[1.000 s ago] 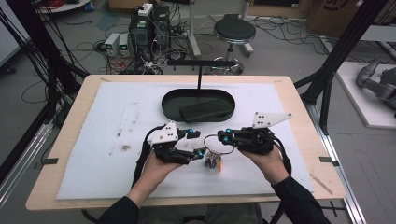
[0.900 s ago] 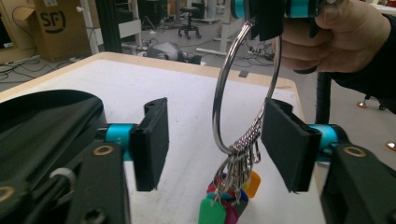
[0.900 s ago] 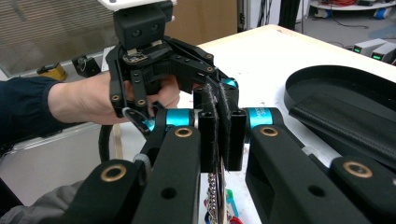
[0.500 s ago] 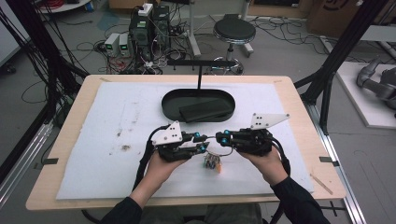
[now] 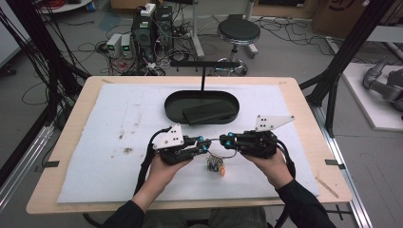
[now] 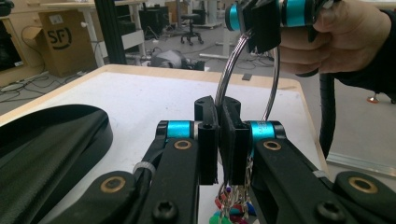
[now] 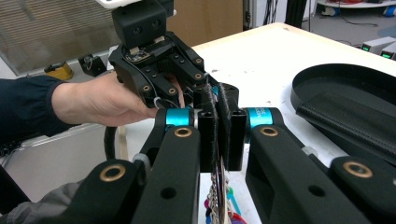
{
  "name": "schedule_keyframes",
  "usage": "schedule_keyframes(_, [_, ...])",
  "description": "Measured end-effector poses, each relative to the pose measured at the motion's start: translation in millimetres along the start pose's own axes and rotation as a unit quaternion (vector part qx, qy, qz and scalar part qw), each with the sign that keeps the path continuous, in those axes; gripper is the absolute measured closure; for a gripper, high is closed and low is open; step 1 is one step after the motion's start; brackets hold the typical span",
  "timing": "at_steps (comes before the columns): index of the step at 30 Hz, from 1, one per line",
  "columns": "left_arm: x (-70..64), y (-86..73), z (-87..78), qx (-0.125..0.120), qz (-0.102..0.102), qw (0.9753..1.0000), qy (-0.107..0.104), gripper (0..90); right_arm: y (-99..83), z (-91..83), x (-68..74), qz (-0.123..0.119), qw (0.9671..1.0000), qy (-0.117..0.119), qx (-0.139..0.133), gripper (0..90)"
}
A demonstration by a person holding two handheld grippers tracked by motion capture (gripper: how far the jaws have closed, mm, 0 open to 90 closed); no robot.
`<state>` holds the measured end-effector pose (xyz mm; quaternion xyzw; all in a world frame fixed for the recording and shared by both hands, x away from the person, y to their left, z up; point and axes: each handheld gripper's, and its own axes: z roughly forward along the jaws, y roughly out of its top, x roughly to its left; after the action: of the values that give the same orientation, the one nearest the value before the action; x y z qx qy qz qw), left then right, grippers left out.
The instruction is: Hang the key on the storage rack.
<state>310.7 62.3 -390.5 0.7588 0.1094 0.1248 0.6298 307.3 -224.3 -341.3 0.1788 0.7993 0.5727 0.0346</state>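
Note:
A thin silver metal ring (image 6: 228,72) with a bunch of small coloured charms on chains (image 5: 215,165) is held between both grippers above the white mat (image 5: 95,156). My left gripper (image 5: 204,145) is shut on one side of the ring (image 5: 216,141), and the ring rises from its closed jaws (image 6: 218,105). My right gripper (image 5: 227,141) faces it tip to tip and is shut on the other side, which is clamped between its pads (image 7: 219,93). The charms (image 6: 231,205) and chain (image 7: 215,196) dangle below the jaws. The right gripper (image 6: 261,23) shows close in the left gripper view, and the left gripper (image 7: 159,60) close in the right gripper view.
A black oval tray (image 5: 173,102) holding a flat black box (image 5: 209,113) sits just beyond the grippers, with a black post (image 5: 203,76) behind it. The tray's rim (image 7: 327,74) lies to the right in the right gripper view. The table's wooden edges (image 5: 304,109) border the mat.
My left gripper has moved a little right and away from me, closing up tip to tip with the right gripper. The right gripper and the charms have barely moved.

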Motion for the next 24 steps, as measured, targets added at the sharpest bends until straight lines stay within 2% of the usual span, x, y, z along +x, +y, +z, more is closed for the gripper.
schedule_keyframes(3, [0.3,0.6,-1.3,-0.007,0.0,1.0,0.001,86.0,-0.7,-0.1,-1.4,-0.002,1.0,0.001,-0.001,86.3])
schedule_keyframes(6, [0.7,1.7,-3.7,-0.01,0.002,0.9999,0.006,86.2,-1.0,-3.6,-4.1,-0.004,0.9999,-0.01,-0.008,80.0])
schedule_keyframes(11, [4.4,4.6,-10.4,-0.018,-0.001,0.9997,0.019,86.4,-3.4,-15.6,-13.7,0.013,0.998,-0.054,-0.028,64.6])
schedule_keyframes(12, [5.4,5.5,-12.4,-0.018,-0.001,0.9996,0.023,86.4,-4.9,-19.0,-16.9,0.021,0.9967,-0.071,-0.034,59.4])
schedule_keyframes(14, [7.7,7.2,-16.6,-0.02,0.0,0.9994,0.029,86.5,-8.5,-24.5,-24.3,0.032,0.9933,-0.103,-0.042,53.0])
schedule_keyframes(17, [11.6,10.8,-23.7,-0.024,0.002,0.9989,0.04,86.5,-16.5,-32.3,-35.2,0.046,0.9863,-0.15,-0.051,46.0])
schedule_keyframes(19, [14.4,13.2,-28.3,-0.025,-0.002,0.9984,0.05,86.5,-22.2,-37.1,-42.7,0.058,0.9801,-0.183,-0.051,41.0])
schedule_keyframes(24, [23.7,20.5,-41.0,-0.029,-0.002,0.9968,0.075,86.5,-36.4,-50.3,-58.7,0.082,0.9661,-0.238,-0.059,37.7])
